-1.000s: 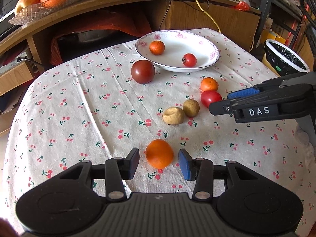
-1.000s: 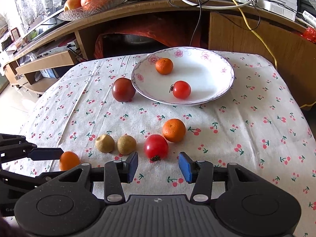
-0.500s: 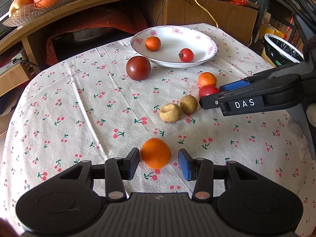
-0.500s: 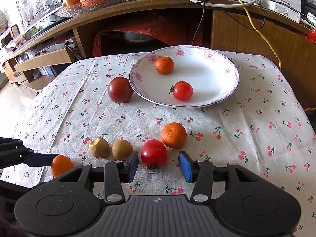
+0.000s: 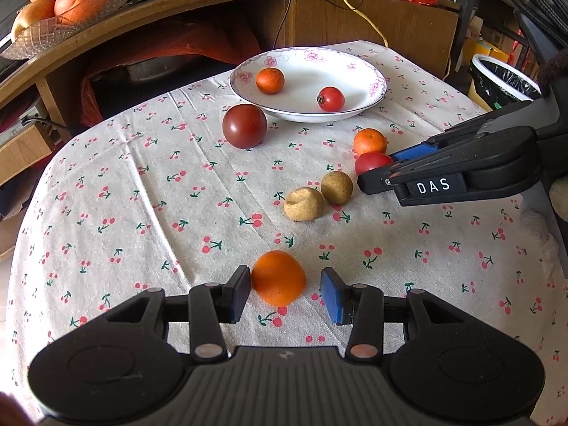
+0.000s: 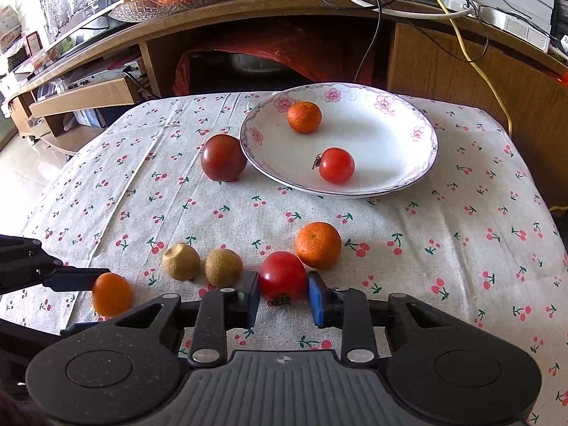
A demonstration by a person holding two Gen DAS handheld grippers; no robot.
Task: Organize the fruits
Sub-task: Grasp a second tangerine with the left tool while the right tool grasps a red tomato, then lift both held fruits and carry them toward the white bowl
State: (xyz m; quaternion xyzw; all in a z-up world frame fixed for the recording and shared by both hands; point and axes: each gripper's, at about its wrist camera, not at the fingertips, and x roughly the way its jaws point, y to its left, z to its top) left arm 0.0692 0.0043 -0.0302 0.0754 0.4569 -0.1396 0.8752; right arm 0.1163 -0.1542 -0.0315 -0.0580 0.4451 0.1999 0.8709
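On the cherry-print tablecloth (image 5: 142,191), a small orange (image 5: 278,277) lies between the fingers of my open left gripper (image 5: 285,296); the left pad touches it and the right pad stands apart. My right gripper (image 6: 282,300) is shut on a red tomato (image 6: 282,277), which rests on the cloth. A mandarin (image 6: 317,245) sits just behind it. To the left lie two brown fruits (image 6: 181,261) (image 6: 223,267). The white flowered plate (image 6: 383,142) holds a mandarin (image 6: 304,117) and a small tomato (image 6: 336,165). A dark red tomato (image 6: 223,157) touches its left rim.
Behind the table, a curved wooden shelf carries a glass bowl of oranges (image 5: 64,17) and loose cables (image 6: 461,35). A bin with a black liner (image 5: 504,78) stands off the table's right side. The cloth drops away at the left and right edges.
The right gripper advanced around the red tomato and its fingers narrowed onto it. The left gripper crept forward so the orange sits deeper between its fingers, still open.
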